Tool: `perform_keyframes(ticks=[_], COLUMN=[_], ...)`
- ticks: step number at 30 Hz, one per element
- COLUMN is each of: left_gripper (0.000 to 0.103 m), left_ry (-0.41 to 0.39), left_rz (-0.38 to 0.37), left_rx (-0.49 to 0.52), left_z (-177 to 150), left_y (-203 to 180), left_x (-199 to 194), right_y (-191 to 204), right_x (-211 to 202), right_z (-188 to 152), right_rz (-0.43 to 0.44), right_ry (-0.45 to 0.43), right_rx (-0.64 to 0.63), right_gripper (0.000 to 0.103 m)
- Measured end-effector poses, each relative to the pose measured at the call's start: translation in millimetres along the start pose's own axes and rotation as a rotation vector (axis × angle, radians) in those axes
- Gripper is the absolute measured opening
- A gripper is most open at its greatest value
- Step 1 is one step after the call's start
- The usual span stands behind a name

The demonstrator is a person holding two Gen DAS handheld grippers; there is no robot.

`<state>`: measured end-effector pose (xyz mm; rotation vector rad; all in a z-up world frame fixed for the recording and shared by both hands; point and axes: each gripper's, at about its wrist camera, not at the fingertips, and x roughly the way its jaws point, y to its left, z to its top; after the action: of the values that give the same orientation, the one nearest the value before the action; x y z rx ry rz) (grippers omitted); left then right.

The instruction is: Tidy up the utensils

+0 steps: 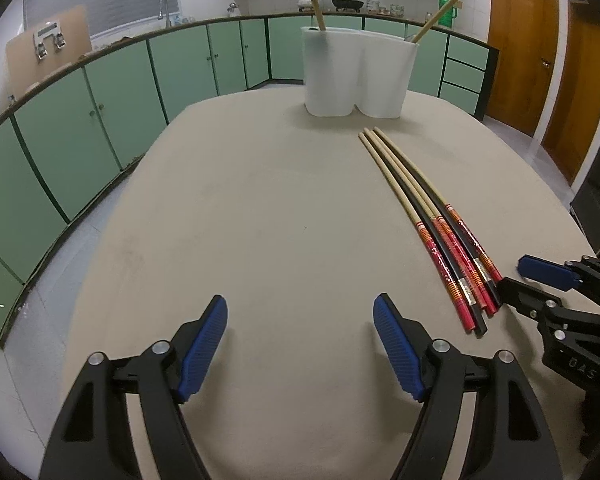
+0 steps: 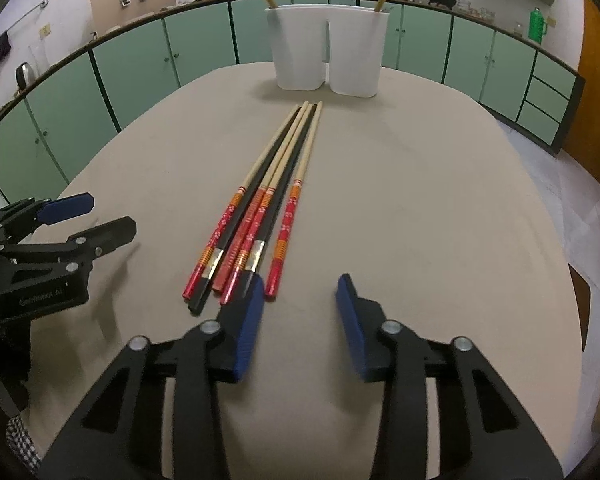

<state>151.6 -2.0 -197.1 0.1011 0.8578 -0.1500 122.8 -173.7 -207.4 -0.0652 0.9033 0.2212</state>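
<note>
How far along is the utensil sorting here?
Barely started. Done: two chopsticks stand in the white holder, one per compartment. In hand: nothing; the left gripper and right gripper are open and empty. Left: the bundle of chopsticks lying on the table.

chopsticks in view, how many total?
8, though overlap may hide one. Six lie bundled on the table: four bamboo chopsticks and two black chopsticks. Two more stand in the white holder, one per compartment.
</note>
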Motion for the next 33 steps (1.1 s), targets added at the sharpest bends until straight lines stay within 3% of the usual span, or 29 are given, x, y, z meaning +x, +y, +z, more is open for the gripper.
perform_keyframes(ticks=[2,8,18,29,33], left_gripper=[0.074,0.075,0.075,0.075,0.075], left_ry=[0.000,0.007,0.026,0.041,0.039], left_rz=[-0.005,-0.029,-0.119,-0.134,-0.091], left_rx=[-0.002,0.011,0.063,0.093,0.084], left_z=[0,0,-5,-8,-8], left_y=[-1,-8,-46,-63,-57], left_x=[0,1,0,5,7], right_y=[3,12,-21,-28,-28], right_x=[2,4,-6,-8,-8], right_z=[2,2,-6,-9,-9], right_rz=[-0.001,-0.003,-0.023,-0.028,-0.026], right_ry=[0.000,-0.001,-0.003,-0.006,-0.006], right_rx=[-0.010,-0.052,0.045,0.059,0.060], right_gripper=[0.031,0.006,0.005,0.005,0.005])
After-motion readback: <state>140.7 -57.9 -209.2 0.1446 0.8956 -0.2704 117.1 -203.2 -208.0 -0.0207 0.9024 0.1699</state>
